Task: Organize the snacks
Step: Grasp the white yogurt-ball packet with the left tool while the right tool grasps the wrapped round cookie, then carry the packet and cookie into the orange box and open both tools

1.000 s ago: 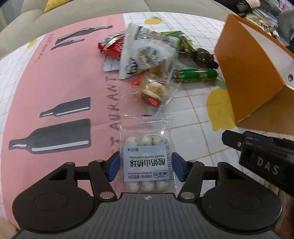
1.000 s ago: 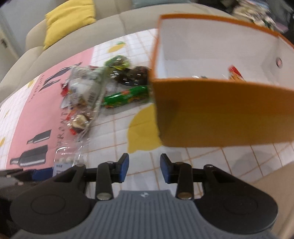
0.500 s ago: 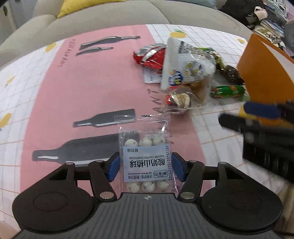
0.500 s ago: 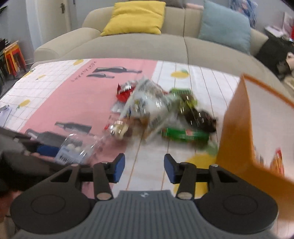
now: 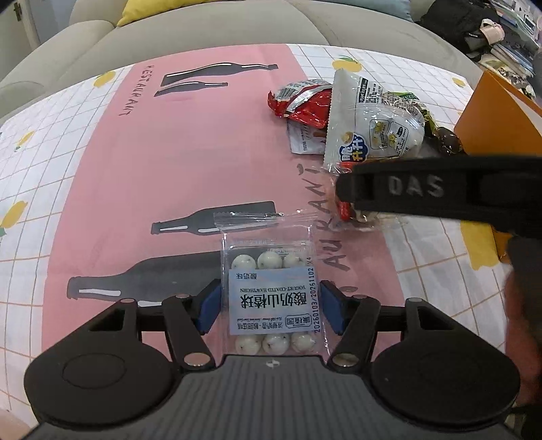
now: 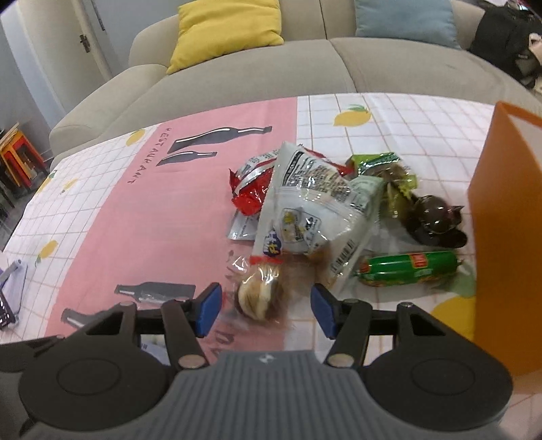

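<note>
Tablecloth (image 5: 169,162); hawthorn packet (image 5: 271,291) between left tool (image 5: 271,306) pads

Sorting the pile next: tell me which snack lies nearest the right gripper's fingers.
The clear-wrapped round pastry, lying between the right gripper blue pads. The white bag and the green sausage lie farther off.

Ahead of the tool, beyond the table's far edge, stands a beige sofa (image 6: 257,67) bearing a yellow cushion (image 6: 225,28) and a blue cushion (image 6: 406,20). Far to its left are red-and-yellow stools (image 6: 17,159) and a pale door (image 6: 91,37).
</note>
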The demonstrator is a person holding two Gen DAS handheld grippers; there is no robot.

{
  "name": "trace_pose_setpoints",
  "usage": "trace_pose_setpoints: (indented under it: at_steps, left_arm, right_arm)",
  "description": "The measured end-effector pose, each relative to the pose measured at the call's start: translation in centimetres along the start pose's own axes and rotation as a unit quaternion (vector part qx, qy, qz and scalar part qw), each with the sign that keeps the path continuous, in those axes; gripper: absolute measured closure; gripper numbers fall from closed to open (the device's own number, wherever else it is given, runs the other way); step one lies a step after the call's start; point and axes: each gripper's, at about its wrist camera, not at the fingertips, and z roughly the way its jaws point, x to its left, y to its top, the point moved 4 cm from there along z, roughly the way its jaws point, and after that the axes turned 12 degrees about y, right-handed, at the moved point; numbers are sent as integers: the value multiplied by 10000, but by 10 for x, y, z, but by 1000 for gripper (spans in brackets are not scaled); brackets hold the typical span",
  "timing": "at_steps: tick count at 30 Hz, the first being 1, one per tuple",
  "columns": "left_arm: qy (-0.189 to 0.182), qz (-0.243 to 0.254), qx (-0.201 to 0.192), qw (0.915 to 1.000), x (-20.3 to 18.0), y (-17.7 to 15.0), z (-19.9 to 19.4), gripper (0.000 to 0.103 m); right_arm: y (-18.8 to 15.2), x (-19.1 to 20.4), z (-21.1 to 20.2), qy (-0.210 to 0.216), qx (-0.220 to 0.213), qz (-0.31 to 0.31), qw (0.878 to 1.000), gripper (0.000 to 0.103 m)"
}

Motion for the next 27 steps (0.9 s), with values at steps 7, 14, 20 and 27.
trace_pose_setpoints:
  at_steps: [7,14,20,27]
  left_arm:
    - [84,67,15,9999,0,0,2,29]
    - [87,86,-47,9999,-1,-1,1,32]
    - [98,56,-155,9998,-1,-4,-3,36]
    - [-72,-109,-279,9995,0,2,-24,38]
  right_arm:
    - [1,-1,24,-75,238,6,9997,50]
    - [-6,-6,17,-120,293,-95,9995,63]
    - [-20,-15,-10,-211,363,-29,9991,64]
    - [-31,-24,-52,-274,319,60,9991,64]
